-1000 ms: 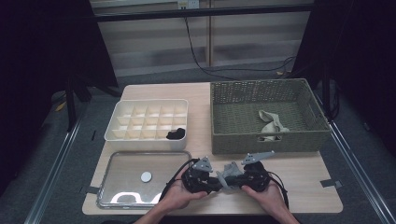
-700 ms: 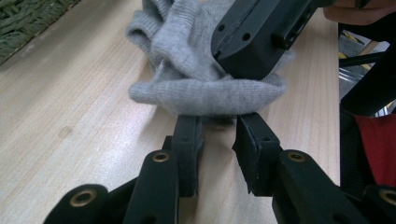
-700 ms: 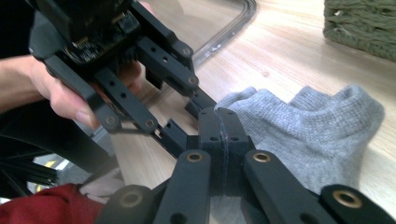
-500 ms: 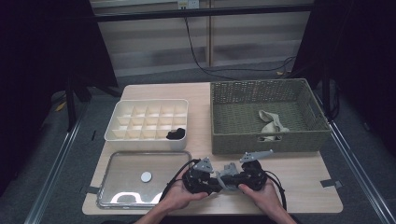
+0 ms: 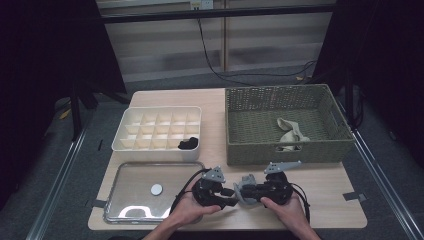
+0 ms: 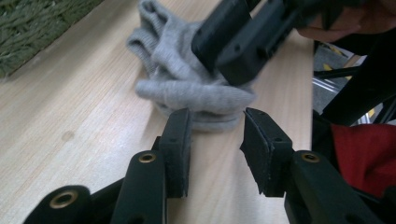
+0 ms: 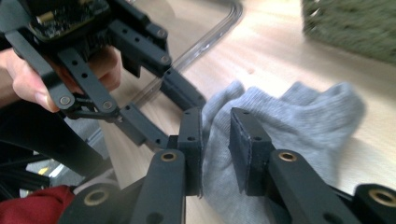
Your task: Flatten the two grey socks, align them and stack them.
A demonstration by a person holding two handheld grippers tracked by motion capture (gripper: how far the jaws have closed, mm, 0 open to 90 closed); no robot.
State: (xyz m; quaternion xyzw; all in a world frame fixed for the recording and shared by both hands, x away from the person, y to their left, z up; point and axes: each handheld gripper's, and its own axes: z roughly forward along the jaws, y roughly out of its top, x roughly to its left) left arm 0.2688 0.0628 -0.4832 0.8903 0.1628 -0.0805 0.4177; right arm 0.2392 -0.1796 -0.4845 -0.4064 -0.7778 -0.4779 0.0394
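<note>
Low in the middle of the high view, the grey sock (image 5: 245,186) is lying bunched on the bench (image 5: 320,190) between both hands, so the left gripper (image 6: 215,135), jaws just opening, is sitting narrowly apart just short of its fold while the right gripper (image 7: 215,140), jaws also just opening, is loosely straddling its cloth, seemingly mid-folding for the tray (image 5: 131,120).

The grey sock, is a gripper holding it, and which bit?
Neither holds the grey sock now. Both sets of jaws have just been opening: the right gripper straddles a fold, the left gripper gapes at the rolled end.
</note>
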